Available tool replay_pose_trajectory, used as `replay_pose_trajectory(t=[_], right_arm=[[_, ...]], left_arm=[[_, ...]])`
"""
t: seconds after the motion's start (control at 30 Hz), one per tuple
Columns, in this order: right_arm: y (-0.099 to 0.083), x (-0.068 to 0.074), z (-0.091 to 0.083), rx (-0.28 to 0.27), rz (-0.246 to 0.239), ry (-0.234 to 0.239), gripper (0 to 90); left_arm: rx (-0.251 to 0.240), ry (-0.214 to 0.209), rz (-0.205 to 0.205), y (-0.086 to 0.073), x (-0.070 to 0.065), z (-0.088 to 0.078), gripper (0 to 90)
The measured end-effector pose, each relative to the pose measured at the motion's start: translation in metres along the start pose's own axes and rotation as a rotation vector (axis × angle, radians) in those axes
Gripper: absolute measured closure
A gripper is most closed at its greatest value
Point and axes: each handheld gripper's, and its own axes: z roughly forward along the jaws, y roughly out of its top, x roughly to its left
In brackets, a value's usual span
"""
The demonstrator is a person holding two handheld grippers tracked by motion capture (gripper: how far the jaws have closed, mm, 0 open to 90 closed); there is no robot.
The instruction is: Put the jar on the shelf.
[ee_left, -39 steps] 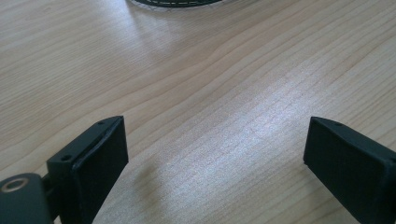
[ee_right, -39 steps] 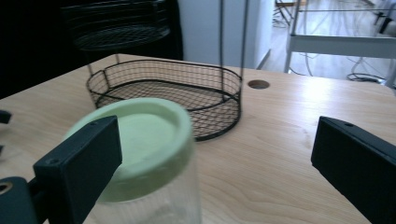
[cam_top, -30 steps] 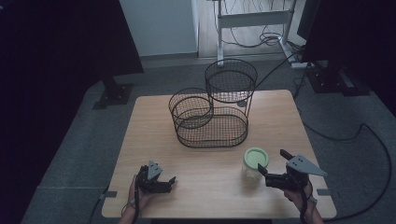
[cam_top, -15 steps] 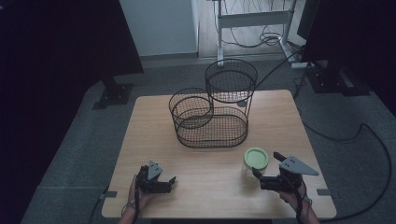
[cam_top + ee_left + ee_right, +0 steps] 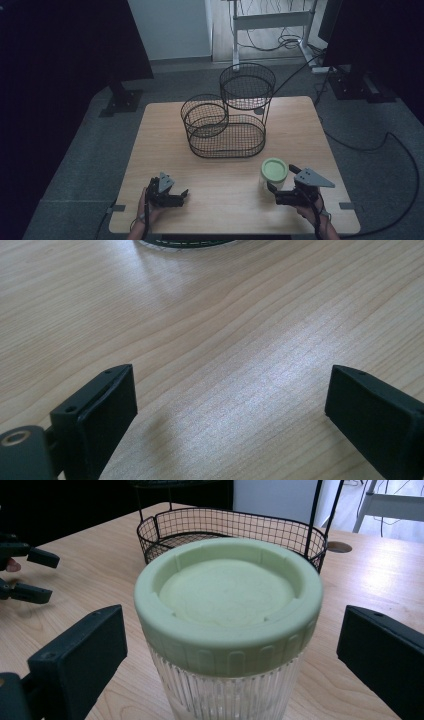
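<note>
On the light wooden table (image 5: 165, 135), a black wire three-tier basket stand (image 5: 227, 127) sits at the middle, toward the far side. Near the right front corner stands the ribbed clear glass jar with a pale green lid (image 5: 274, 172), upright. The right gripper (image 5: 280, 187) is the closer one: its jaws are spread wide, flanking the jar without touching. The left gripper (image 5: 182, 195) rests well apart at the near left, also spread, gripping nothing. No writing is legible.

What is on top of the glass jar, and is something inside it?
A pale green lid closes the glass jar. The ribbed wall looks clear, but the pictures cannot settle whether anything is inside.
</note>
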Motion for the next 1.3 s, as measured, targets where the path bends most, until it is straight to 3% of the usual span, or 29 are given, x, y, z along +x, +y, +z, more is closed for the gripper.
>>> replay_pose_trajectory(t=[0.77, 1.3], right_arm=[[-0.007, 0.004, 0.013, 0.021, 0.005, 0.022, 0.0], [-0.012, 0.002, 0.04, 0.039, -0.015, -0.045, 4.3]], left_arm=[[0.008, 0.003, 0.006, 0.0, -0.001, 0.001, 6.2], [0.017, 0.004, 0.017, 0.001, -0.001, 0.001, 6.2]])
